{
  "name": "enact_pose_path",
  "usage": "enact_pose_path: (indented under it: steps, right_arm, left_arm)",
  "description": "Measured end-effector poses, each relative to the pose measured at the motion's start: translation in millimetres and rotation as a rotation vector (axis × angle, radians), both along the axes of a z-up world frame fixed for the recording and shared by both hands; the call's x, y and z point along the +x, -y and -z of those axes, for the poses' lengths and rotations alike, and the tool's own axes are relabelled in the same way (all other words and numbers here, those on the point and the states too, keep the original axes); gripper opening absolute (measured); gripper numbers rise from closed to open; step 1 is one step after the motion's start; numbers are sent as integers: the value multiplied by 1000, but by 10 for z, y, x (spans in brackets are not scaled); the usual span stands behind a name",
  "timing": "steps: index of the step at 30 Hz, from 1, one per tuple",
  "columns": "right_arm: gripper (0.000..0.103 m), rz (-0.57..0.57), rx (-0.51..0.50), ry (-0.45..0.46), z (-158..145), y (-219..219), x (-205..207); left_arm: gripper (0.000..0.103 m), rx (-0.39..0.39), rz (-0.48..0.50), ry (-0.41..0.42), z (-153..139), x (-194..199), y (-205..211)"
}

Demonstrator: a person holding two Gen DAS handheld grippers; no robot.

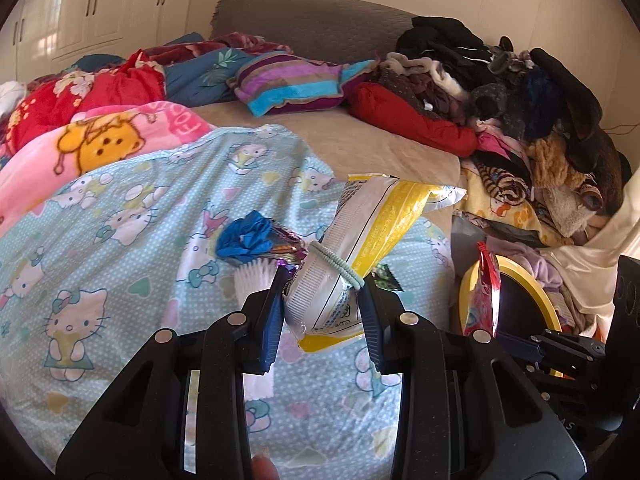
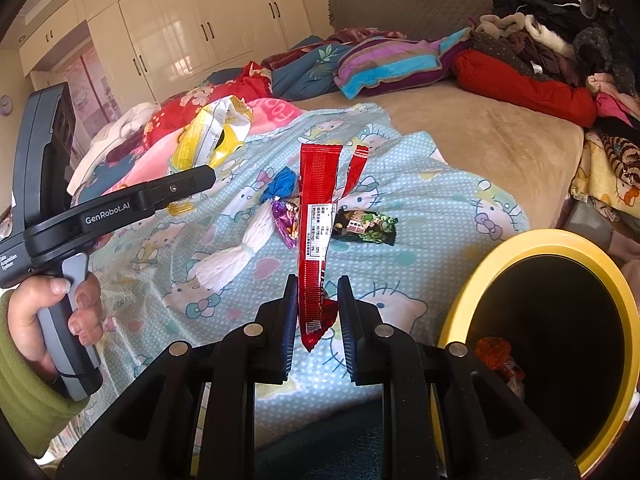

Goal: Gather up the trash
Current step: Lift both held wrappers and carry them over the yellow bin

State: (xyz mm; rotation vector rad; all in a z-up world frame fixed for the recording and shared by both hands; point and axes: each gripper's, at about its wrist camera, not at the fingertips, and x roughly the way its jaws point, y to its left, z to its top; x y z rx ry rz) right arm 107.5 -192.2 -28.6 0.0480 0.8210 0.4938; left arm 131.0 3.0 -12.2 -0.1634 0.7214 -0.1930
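Two hand-held grippers work over a cluttered bed. The left gripper (image 1: 322, 300) is clamped on a crumpled yellow and white bag (image 1: 360, 252), bound with a pale hair tie (image 1: 340, 266), lifted above a Hello Kitty blanket (image 1: 120, 208). The right gripper (image 2: 318, 308) pinches the lower end of a long red wrapper (image 2: 316, 216), which stands upright between its jaws.

Only the right wrist view shows the person's hand (image 2: 52, 312), in a green sleeve (image 2: 24, 400), gripping the left tool's handle. It also looks into the yellow-rimmed bin (image 2: 452, 320) at right, near the bed's edge, where an orange scrap (image 2: 494, 350) lies inside. The left view shows just part of that rim, with the red wrapper in front of it.

On the blanket lie a blue scrap (image 2: 282, 186), a purple candy wrapper (image 2: 288, 220), a white foam net (image 2: 236, 256) and a dark green packet (image 2: 368, 226). In the left view the bag hides most of the packet.

Bright bedding (image 1: 288, 80) and a heap of clothes (image 1: 520, 92) crowd the far side of the bed, with white wardrobes (image 2: 180, 28) beyond.
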Motion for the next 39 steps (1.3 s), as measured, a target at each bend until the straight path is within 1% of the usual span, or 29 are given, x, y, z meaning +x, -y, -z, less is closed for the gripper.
enact_pose_path:
  steps: [6,20,30,39]
  right_arm:
    - [19,21,8,7,-41,85,-4]
    - [19,107,38,23,-127,454,11]
    - [19,166,44,28,-130,710,-5]
    - [19,232,44,33,-128,1031,-30]
  left_arm:
    - [27,6,27,8,-35,-3,115]
    - [27,24,98,20,-86,-37,414]
    - [27,44,132,17,-79,-73,605]
    - [27,70,171,22,-96,-130,829]
